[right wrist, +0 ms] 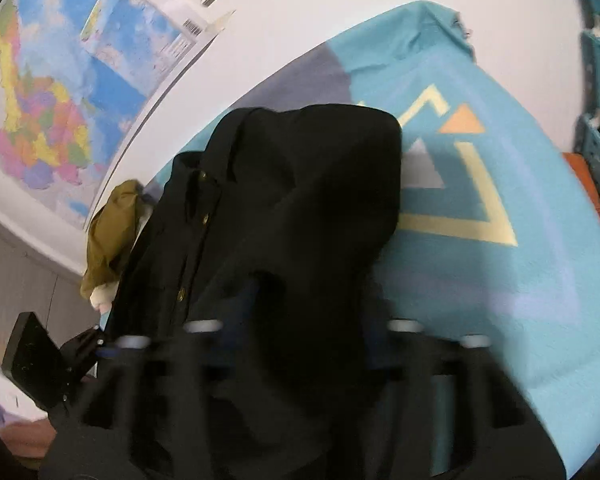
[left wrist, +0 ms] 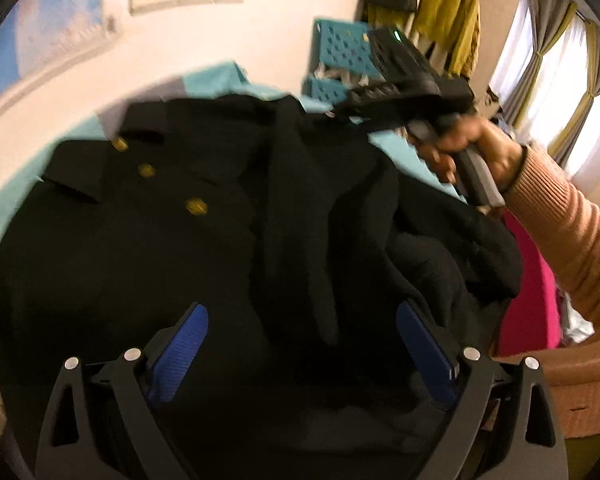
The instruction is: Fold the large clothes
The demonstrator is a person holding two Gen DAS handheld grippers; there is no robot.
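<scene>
Evidently, a fold is under way on the black coat [left wrist: 172,216] spread over the blue blanket [right wrist: 500,240]: the left claw [left wrist: 300,356] is held open above its near hem, the right claw [right wrist: 300,336] cannot be judged for blur, and a firm grasp of the loose right side is called for next.

home bedroom, curtains [left wrist: 556,92], wall map [right wrist: 56,92]

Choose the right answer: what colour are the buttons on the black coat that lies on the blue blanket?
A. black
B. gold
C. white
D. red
B: in the left wrist view three gold buttons run in a row down the front of the black coat, which lies on the blue blanket.
</scene>
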